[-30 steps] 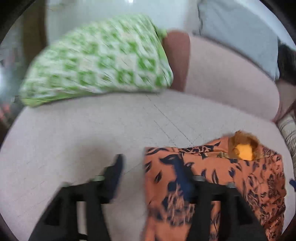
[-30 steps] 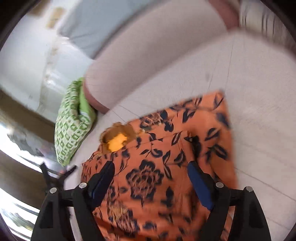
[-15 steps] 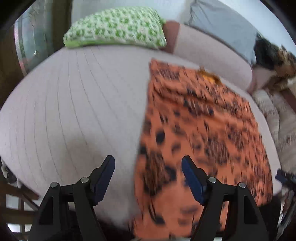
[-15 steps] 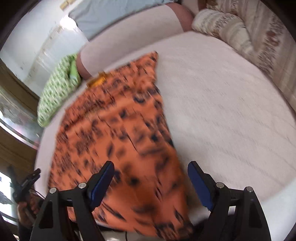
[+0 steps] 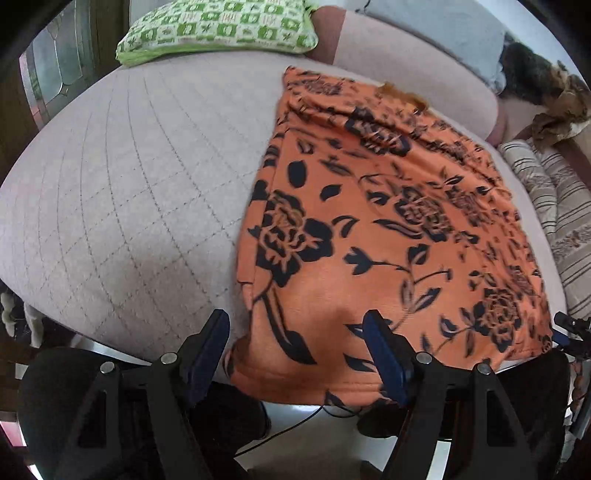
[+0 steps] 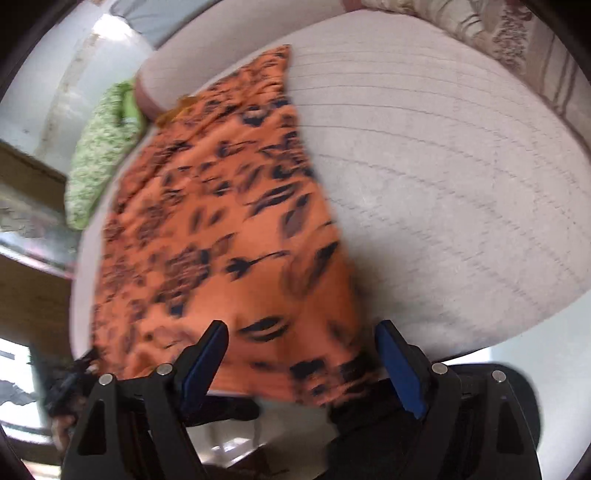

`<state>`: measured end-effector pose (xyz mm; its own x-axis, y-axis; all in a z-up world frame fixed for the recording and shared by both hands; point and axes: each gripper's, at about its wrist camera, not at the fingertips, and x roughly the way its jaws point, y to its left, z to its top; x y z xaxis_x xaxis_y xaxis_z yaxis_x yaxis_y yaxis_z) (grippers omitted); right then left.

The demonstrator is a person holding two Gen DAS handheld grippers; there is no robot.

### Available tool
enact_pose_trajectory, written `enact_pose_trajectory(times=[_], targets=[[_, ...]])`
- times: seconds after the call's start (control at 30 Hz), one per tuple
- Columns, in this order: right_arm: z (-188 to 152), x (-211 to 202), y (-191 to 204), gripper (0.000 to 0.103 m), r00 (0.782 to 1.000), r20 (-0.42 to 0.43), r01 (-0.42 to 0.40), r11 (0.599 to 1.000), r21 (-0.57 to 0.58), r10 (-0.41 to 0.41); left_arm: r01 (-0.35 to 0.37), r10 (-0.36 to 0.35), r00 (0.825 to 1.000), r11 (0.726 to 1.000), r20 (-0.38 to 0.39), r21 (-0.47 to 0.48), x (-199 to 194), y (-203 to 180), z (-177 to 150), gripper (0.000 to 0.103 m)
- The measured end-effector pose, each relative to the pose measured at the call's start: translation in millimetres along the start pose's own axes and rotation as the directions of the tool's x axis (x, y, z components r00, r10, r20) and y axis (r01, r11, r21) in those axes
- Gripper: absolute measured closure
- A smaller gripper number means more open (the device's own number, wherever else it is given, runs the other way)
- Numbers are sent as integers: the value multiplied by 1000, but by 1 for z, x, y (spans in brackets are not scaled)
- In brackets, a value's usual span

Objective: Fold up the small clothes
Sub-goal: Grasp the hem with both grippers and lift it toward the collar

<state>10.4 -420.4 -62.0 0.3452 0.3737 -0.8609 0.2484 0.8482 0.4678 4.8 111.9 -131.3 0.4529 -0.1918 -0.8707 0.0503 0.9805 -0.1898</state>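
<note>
Orange floral garment (image 5: 388,236) flat on bed (image 5: 122,177); both tongs (image 5: 297,352) (image 6: 301,354) gaping, empty.

Quilted pale bed (image 5: 110,192), green checked pillow (image 5: 221,29), white floor below.

Left tool (image 5: 297,334) and right tool (image 6: 301,345) both gape wide, gripping nothing.
</note>
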Motion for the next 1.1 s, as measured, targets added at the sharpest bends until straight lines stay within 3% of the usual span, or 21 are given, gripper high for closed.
enact_pose_trajectory(times=[0.1, 0.23, 0.27, 0.3, 0.37, 0.47, 0.53, 0.6, 0.63, 0.67, 0.73, 0.77, 0.8, 0.83, 0.97, 1.03, 1.1], targets=[[2, 3, -2, 20, 998, -6, 57, 998, -18, -57, -1, 0, 1000, 1000, 12, 19, -1, -2, -1, 28], [2, 15, -5, 21, 998, -38, 39, 999, -16, -39, -7, 7, 999, 1000, -46, 4, 16, 2, -3, 29], [1, 14, -4, 27, 999, -31, 29, 999, -21, -29, -7, 6, 999, 1000, -35, -5, 13, 3, -2, 39], [-1, 11, -2, 43, 1000, -22, 2, 1000, -25, -3, 6, -6, 999, 1000, -31, -10, 11, 4, -2, 47], [-3, 8, -2, 55, 1000, -8, 9, 1000, -18, -9, -25, 25, 999, 1000, -35, -1, 12, 8, -3, 78], [-1, 14, -12, 55, 999, -21, 48, 999, 15, -48, 10, -12, 999, 999, -39, -51, 10, 20, -3, 81], [-1, 10, -7, 54, 999, -22, 41, 999, 0, -41, 26, -30, 999, 996, -46, -80, 7, 23, -2, 78], [0, 3, 0, 32, 999, 3, 48, 999, -27, -47, 24, -28, 999, 997, -44, -76, 6, 22, -4, 57], [1, 3, 0, 30, 998, 7, 65, 997, -36, -64, 16, -18, 999, 998, -37, -69, 6, 21, -6, 37], [1, 4, -2, 30, 997, 0, 81, 996, -36, -81, 5, -7, 999, 998, -36, -65, 8, 20, -6, 32], [2, 11, -13, 31, 996, -34, 88, 996, 2, -88, -21, 20, 999, 999, -42, -46, 12, 14, -6, 34], [1, 11, -14, 39, 996, -32, 82, 997, 3, -82, -28, 26, 999, 999, -41, -38, 11, 13, -6, 63], [1, 10, -13, 74, 997, -51, 61, 998, -5, -61, -36, 35, 998, 999, -45, -20, 10, 12, -5, 85], [1, 10, -14, 94, 998, -61, 34, 999, 8, -33, -12, 11, 999, 1000, -50, -17, 9, 13, -4, 95], [1, -3, -10, 93, 1000, -24, 0, 1000, 19, 1, 16, -20, 999, 998, -48, -64, 10, 22, -3, 92], [3, 0, -11, 91, 999, -19, 31, 1000, 5, -31, 27, -31, 998, 996, -53, -81, 13, 24, -2, 91], [3, 14, -16, 89, 997, -74, 35, 999, 18, -34, 38, -43, 997, 997, -63, -71, 13, 21, 1, 81]])
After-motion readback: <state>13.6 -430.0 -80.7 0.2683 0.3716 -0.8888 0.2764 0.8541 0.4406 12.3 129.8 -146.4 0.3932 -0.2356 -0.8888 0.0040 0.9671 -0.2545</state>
